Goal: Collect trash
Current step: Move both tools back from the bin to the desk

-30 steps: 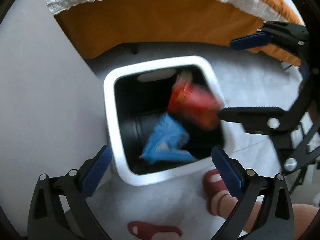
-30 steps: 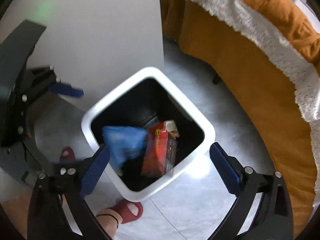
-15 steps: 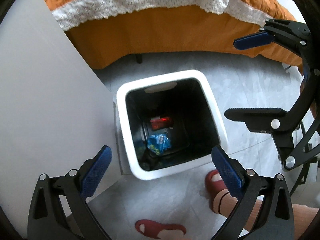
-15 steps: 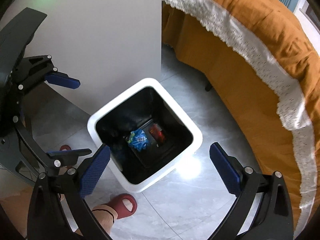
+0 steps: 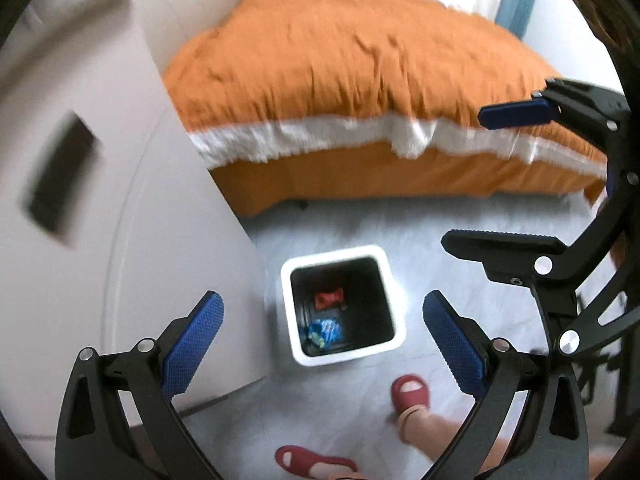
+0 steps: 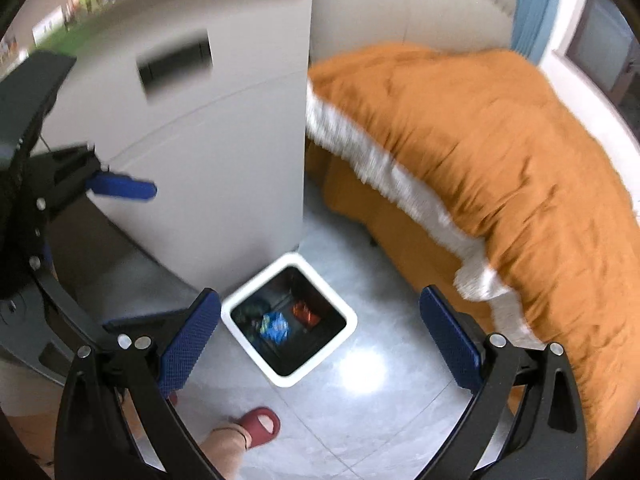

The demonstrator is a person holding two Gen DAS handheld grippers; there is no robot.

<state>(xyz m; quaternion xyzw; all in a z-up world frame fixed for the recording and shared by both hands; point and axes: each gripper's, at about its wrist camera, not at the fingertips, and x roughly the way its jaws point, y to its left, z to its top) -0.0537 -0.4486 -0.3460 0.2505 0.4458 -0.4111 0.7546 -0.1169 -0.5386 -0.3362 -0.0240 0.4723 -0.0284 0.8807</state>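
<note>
A white square trash bin [image 5: 394, 312] with a black inside stands on the floor far below; it also shows in the right wrist view [image 6: 348, 322]. A red wrapper [image 5: 329, 299] [image 6: 305, 312] and a blue wrapper [image 5: 324, 331] [image 6: 274, 326] lie at its bottom. My left gripper [image 5: 320, 340] is open and empty, high above the bin. My right gripper [image 6: 318, 336] is open and empty too, also high above it. Each gripper shows at the edge of the other's view.
A bed with an orange cover [image 5: 360, 80] [image 6: 500, 140] lies behind the bin. A white cabinet [image 5: 80, 200] [image 6: 220, 120] stands right beside the bin. The person's feet in red slippers [image 5: 410, 390] [image 6: 260, 424] stand on the grey tile floor [image 6: 380, 400].
The two wrappers fell from mid-air into the bin a second ago and now lie at its bottom. Both grippers have risen far above the bin, still open.
</note>
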